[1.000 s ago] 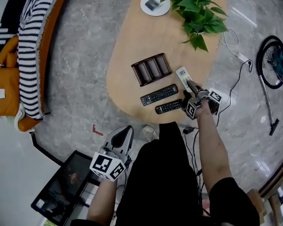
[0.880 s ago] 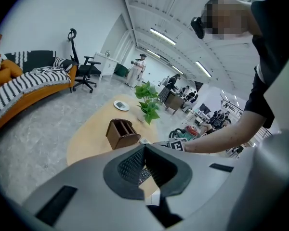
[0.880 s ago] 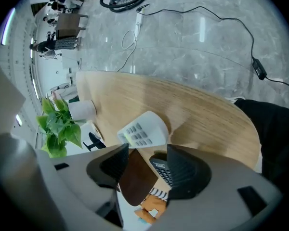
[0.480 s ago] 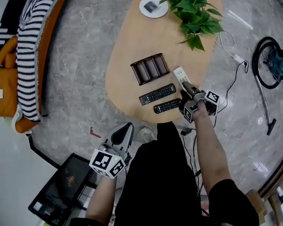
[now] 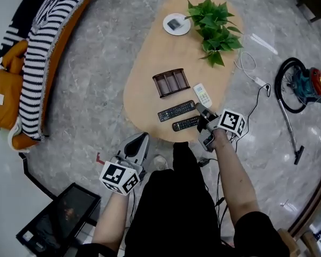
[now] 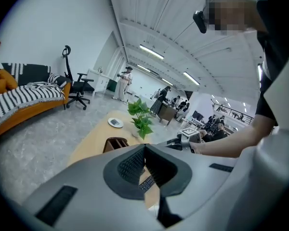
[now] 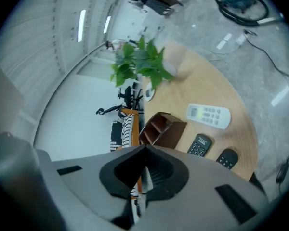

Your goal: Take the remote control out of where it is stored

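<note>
The white remote control [image 5: 203, 95] lies flat on the oval wooden table [image 5: 150, 63], to the right of the empty brown three-slot organizer [image 5: 171, 82]. The right gripper view shows the white remote control [image 7: 208, 116] beside the organizer [image 7: 163, 128]. My right gripper [image 5: 199, 108] hovers over the table's near edge, just short of the remote and apart from it. Its jaws have just been closing with nothing between them, and my right gripper [image 7: 145, 148] is shut and empty. My left gripper [image 5: 143, 136] hangs over the floor off the table's near left, shut and empty [image 6: 145, 146].
Two black remotes [image 5: 176, 111] [image 5: 186, 123] lie side by side near the table's front edge. A potted plant [image 5: 213, 28] and a white plate [image 5: 176, 24] stand at the far end. A vacuum cleaner [image 5: 305, 87] and cables are on the floor at right, a sofa [image 5: 37, 63] at left.
The right gripper let go of the white remote, which now lies on the table. It drew back toward the person, rolled over and shut. The left gripper rose a little.
</note>
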`<act>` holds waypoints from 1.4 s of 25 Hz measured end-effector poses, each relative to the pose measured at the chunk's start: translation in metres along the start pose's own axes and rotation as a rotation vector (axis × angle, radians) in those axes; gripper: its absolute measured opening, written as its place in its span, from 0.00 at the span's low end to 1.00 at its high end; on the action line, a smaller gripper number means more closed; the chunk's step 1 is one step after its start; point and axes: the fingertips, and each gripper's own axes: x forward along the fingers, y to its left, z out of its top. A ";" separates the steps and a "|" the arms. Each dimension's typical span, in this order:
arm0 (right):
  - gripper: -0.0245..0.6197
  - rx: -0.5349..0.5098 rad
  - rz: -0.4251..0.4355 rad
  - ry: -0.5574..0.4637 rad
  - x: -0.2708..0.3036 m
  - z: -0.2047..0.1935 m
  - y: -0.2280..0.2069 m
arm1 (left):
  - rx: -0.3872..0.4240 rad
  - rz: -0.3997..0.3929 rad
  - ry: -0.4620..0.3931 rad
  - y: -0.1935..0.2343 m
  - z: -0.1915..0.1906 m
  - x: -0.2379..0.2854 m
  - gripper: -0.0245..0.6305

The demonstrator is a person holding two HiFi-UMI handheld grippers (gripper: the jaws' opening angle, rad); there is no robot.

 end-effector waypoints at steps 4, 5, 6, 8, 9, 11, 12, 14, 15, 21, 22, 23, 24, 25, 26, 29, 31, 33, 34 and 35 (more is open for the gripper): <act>0.05 -0.387 0.065 -0.025 -0.034 -0.024 0.061 | 0.010 0.003 -0.065 -0.005 0.010 -0.034 0.05; 0.05 -0.467 0.080 -0.033 -0.044 -0.032 0.074 | 0.015 0.006 -0.080 -0.005 0.012 -0.044 0.05; 0.05 -0.535 0.088 -0.044 -0.055 -0.039 0.086 | 0.020 0.009 -0.094 -0.005 0.014 -0.053 0.05; 0.05 -0.640 0.087 -0.075 -0.076 -0.053 0.104 | 0.031 0.019 -0.122 -0.006 0.017 -0.073 0.05; 0.05 -0.681 0.081 -0.096 -0.087 -0.060 0.111 | 0.038 0.024 -0.139 -0.007 0.020 -0.083 0.05; 0.05 -0.762 0.059 -0.147 -0.107 -0.070 0.126 | 0.053 0.034 -0.173 -0.009 0.026 -0.103 0.05; 0.05 -0.807 0.043 -0.175 -0.117 -0.075 0.134 | 0.060 0.038 -0.189 -0.009 0.030 -0.113 0.05; 0.05 -0.902 0.015 -0.229 -0.135 -0.084 0.150 | 0.072 0.043 -0.223 -0.012 0.039 -0.131 0.05; 0.05 -0.945 0.009 -0.251 -0.143 -0.089 0.159 | 0.079 0.045 -0.241 -0.013 0.044 -0.140 0.05; 0.05 -1.073 0.037 -0.342 -0.184 -0.116 0.212 | 0.120 0.059 -0.333 -0.022 0.073 -0.190 0.05; 0.05 -1.085 0.046 -0.358 -0.190 -0.118 0.220 | 0.128 0.060 -0.344 -0.024 0.077 -0.197 0.05; 0.05 -1.095 0.056 -0.371 -0.196 -0.120 0.228 | 0.133 0.061 -0.354 -0.026 0.080 -0.204 0.05; 0.05 -1.100 0.065 -0.380 -0.203 -0.122 0.234 | 0.138 0.061 -0.361 -0.029 0.083 -0.210 0.05; 0.05 -1.103 0.071 -0.390 -0.209 -0.124 0.240 | 0.144 0.063 -0.365 -0.032 0.086 -0.216 0.05; 0.05 -1.105 0.074 -0.400 -0.216 -0.125 0.245 | 0.151 0.064 -0.366 -0.036 0.088 -0.222 0.05; 0.05 -1.116 0.078 -0.418 -0.237 -0.130 0.255 | 0.161 0.069 -0.368 -0.047 0.092 -0.234 0.05; 0.05 -1.129 0.075 -0.416 -0.247 -0.132 0.259 | 0.160 0.074 -0.371 -0.054 0.095 -0.240 0.05; 0.05 -1.139 0.066 -0.417 -0.258 -0.132 0.259 | 0.155 0.080 -0.372 -0.060 0.095 -0.242 0.05; 0.05 -1.144 0.060 -0.420 -0.262 -0.130 0.258 | 0.154 0.083 -0.372 -0.064 0.095 -0.242 0.05; 0.05 -1.149 0.054 -0.421 -0.267 -0.129 0.257 | 0.156 0.085 -0.371 -0.068 0.095 -0.242 0.05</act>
